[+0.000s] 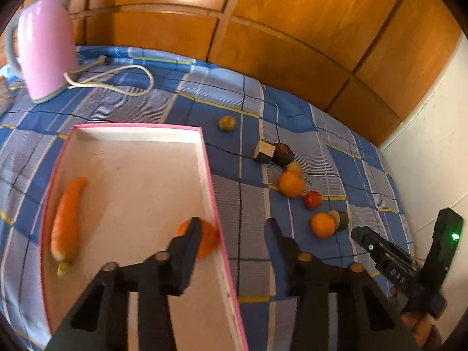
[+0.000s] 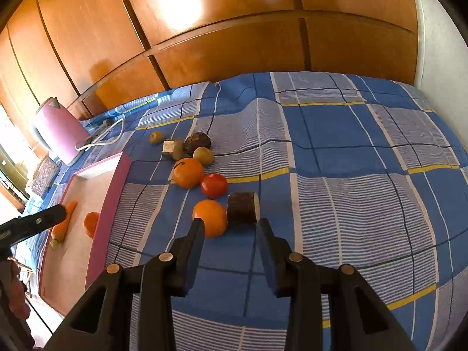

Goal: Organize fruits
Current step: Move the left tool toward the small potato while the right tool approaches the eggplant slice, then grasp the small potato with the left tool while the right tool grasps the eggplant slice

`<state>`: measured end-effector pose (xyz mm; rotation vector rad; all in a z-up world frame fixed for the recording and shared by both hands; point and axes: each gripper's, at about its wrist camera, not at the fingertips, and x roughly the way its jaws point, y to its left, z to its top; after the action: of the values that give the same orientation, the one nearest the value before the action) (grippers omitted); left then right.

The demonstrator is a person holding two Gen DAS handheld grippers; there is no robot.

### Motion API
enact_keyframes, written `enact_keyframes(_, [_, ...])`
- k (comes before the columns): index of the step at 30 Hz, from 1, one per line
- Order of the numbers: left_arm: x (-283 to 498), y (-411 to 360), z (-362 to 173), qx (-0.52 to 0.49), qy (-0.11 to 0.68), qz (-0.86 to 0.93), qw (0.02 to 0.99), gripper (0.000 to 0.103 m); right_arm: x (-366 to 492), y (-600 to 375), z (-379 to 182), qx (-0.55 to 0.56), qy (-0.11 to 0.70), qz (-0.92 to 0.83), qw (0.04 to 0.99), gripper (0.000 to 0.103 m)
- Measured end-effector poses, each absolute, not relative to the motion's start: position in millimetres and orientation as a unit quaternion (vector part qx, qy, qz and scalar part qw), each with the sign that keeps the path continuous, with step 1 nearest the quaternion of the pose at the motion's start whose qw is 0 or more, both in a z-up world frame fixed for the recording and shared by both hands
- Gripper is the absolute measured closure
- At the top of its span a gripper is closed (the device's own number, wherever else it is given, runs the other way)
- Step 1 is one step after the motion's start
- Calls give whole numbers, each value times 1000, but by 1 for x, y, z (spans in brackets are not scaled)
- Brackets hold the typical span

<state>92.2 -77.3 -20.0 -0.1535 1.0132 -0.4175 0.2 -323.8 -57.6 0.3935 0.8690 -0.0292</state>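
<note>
A pink-rimmed white tray (image 1: 137, 137) lies on the blue checked cloth and holds a carrot (image 1: 67, 219) and an orange (image 1: 209, 241). My left gripper (image 1: 234, 225) is open and empty above the tray's right rim, its left finger in front of that orange. On the cloth lie two oranges (image 2: 210, 218) (image 2: 188, 172), a red tomato (image 2: 214, 185), a dark cut cylinder (image 2: 243, 207), kiwis (image 2: 204, 155) and dark pieces. My right gripper (image 2: 229, 225) is open and empty just short of the near orange and the cylinder.
A pink kettle (image 1: 44, 46) with a white cord (image 1: 117, 79) stands at the back left. A wooden wardrobe (image 2: 234, 29) runs behind the cloth. A white wall (image 1: 433, 146) is on the right. The right gripper's body (image 1: 409, 263) shows in the left wrist view.
</note>
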Motion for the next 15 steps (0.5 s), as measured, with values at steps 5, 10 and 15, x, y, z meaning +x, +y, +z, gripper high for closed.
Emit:
enact_keyframes(5, [122, -96, -23, -57, 486, -197, 850, 67, 7, -326, -57, 187, 415, -8, 891, 66])
enact_keyframes(10, [158, -112, -25, -49, 491, -185, 850, 67, 13, -330, -55, 186, 406, -4, 895, 66])
enact_keyframes(15, [195, -130, -31, -37, 495, -178, 850, 67, 19, -338, -55, 191, 397, 7, 898, 66])
